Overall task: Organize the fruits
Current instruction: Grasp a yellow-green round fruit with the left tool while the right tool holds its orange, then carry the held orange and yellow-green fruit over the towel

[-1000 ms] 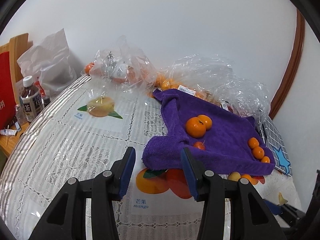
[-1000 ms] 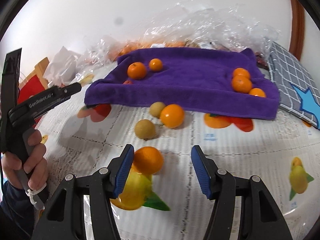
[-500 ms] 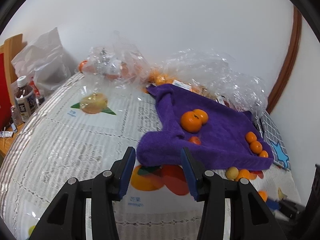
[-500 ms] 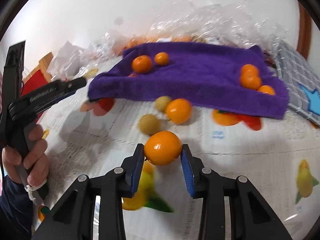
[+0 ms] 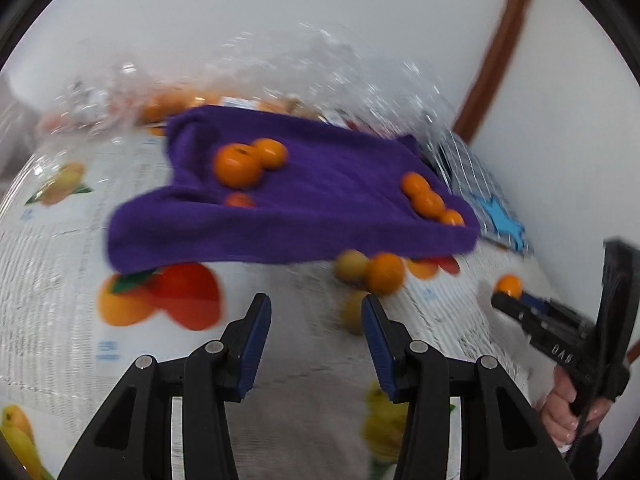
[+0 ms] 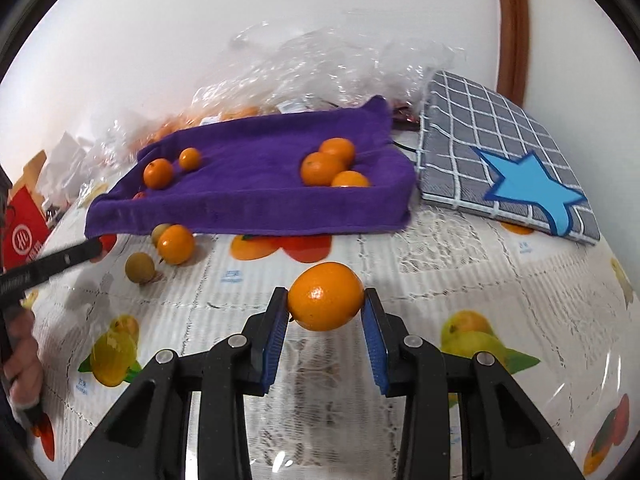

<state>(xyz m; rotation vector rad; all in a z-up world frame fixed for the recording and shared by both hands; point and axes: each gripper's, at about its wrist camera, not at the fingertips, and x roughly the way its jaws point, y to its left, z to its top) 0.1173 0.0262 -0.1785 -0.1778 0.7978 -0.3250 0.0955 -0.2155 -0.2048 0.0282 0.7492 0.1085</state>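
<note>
The right claw (image 6: 325, 307) is gripping an orange (image 6: 325, 297); the left claw (image 5: 314, 328) is standing empty, partly open. Six fruits are lying on the purple towel (image 6: 256, 184), three more in front of it.

A lace cloth printed with fruit pictures (image 6: 440, 248) covers the worktop. A grey checked cushion with a blue star (image 6: 508, 160) lies at the far right beside a brown wooden frame (image 6: 514, 20) on the white wall. Crumpled clear plastic bags (image 6: 320, 60) pile along the back (contents blurred), and a red box (image 6: 22, 228) stands at the left edge.
</note>
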